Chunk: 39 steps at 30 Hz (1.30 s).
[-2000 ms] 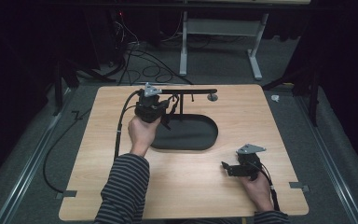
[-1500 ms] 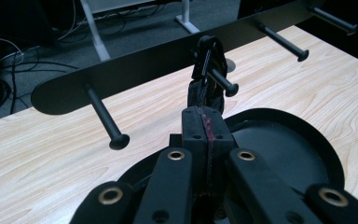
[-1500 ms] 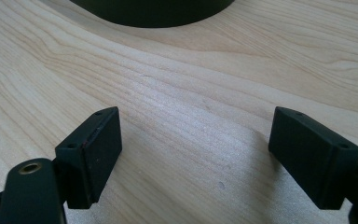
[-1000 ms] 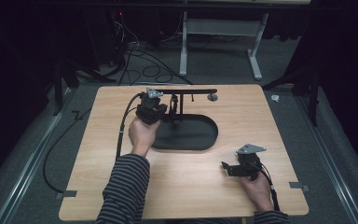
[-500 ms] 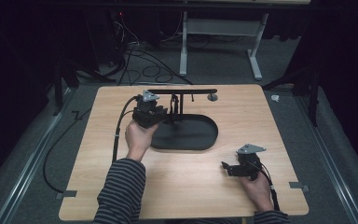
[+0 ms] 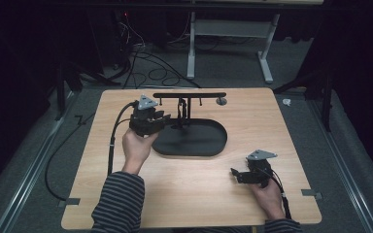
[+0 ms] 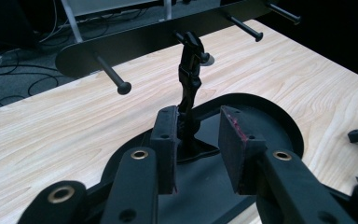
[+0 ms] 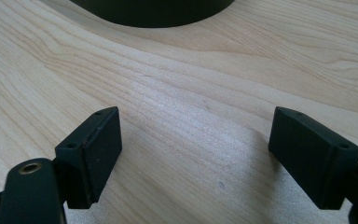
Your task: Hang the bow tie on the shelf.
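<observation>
Beside stand's post (image 7: 189, 88), left tool (image 7: 196, 140) just opening, pads clear; right tool (image 8: 196, 154) spread over bare table (image 8: 177, 107)

The left gripper (image 6: 167, 116), held far-left in the left hand (image 6: 137, 145), has just been opening its jaws (nothing pressed between). The right gripper (image 6: 234, 174) rests near-right, jaws wide.
</observation>
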Each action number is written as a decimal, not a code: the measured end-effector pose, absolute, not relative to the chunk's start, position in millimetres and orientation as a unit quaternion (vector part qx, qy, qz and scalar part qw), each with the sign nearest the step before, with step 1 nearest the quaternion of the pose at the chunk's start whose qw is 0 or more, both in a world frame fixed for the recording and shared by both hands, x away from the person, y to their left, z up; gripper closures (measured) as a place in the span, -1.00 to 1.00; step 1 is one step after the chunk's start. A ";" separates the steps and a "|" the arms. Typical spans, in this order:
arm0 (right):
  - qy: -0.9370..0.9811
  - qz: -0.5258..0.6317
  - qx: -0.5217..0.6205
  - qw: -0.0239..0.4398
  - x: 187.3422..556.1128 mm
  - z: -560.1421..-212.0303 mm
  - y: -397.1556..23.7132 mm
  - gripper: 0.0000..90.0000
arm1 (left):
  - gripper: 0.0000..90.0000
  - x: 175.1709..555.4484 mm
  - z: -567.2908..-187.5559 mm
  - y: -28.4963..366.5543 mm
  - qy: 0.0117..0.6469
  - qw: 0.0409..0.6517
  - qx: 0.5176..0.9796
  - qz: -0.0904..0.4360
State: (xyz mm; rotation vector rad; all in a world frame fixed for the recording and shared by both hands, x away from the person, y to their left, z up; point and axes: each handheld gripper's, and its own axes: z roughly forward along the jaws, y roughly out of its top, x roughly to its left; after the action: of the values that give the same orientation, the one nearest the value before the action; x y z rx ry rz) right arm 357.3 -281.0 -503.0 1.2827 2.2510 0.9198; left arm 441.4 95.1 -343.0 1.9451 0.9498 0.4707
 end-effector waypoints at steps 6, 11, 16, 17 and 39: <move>0.803 0.328 0.457 0.195 357.3 -503.0 -281.0 -0.59 | 0.48 435.1 -343.4 103.0 0.387 0.458 0.779 0.184; 0.803 0.328 0.458 0.195 357.3 -503.0 -280.9 -0.59 | 0.46 430.3 -345.8 107.5 0.388 0.454 0.781 0.184; 0.803 0.328 0.458 0.195 357.3 -503.0 -280.9 -0.59 | 0.45 424.8 -345.5 114.0 0.390 0.462 0.775 0.186; 0.803 0.328 0.457 0.195 357.3 -503.0 -281.0 -0.59 | 0.44 423.7 -345.5 115.3 0.391 0.462 0.774 0.186; 0.803 0.328 0.457 0.195 357.3 -502.9 -281.0 -0.59 | 0.38 399.4 -343.8 137.5 0.396 0.476 0.762 0.190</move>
State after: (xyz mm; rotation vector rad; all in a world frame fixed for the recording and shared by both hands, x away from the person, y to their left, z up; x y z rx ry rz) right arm 357.3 -281.0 -502.9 1.2824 2.2524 0.9182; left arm 399.4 137.5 -343.8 1.8624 0.9686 0.4635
